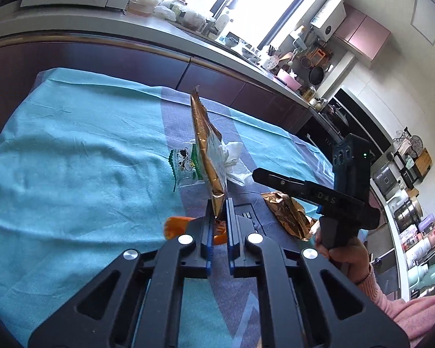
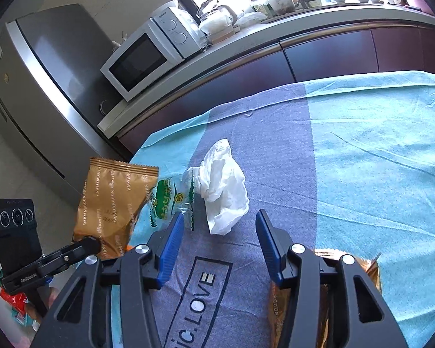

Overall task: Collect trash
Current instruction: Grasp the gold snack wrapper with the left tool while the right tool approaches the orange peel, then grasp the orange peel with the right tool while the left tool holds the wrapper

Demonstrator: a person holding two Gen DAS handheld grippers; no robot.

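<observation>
My left gripper [image 1: 219, 211] is shut on the lower edge of a gold snack wrapper [image 1: 206, 145], which stands edge-on above the cloth. From the right wrist view the same gold wrapper [image 2: 116, 203] hangs at the table's left edge, pinched by the left gripper [image 2: 87, 245]. A crumpled white tissue [image 2: 223, 185] lies on the grey stripe, and its near end reaches between the open fingers of my right gripper [image 2: 220, 217] without touching the pads. Beside it lies a clear green-printed wrapper [image 2: 171, 197]. A second gold wrapper [image 2: 348, 284] lies partly hidden under the right finger.
An orange wrapper [image 1: 177, 226] lies under the left jaws. The teal and grey tablecloth [image 2: 377, 174] covers the table. Behind it runs a dark cabinet counter with a microwave [image 2: 148, 58], and a fridge [image 2: 43, 87] stands left. Red packaging [image 2: 11, 298] lies on the floor. A hand [image 1: 342, 255] holds the right gripper.
</observation>
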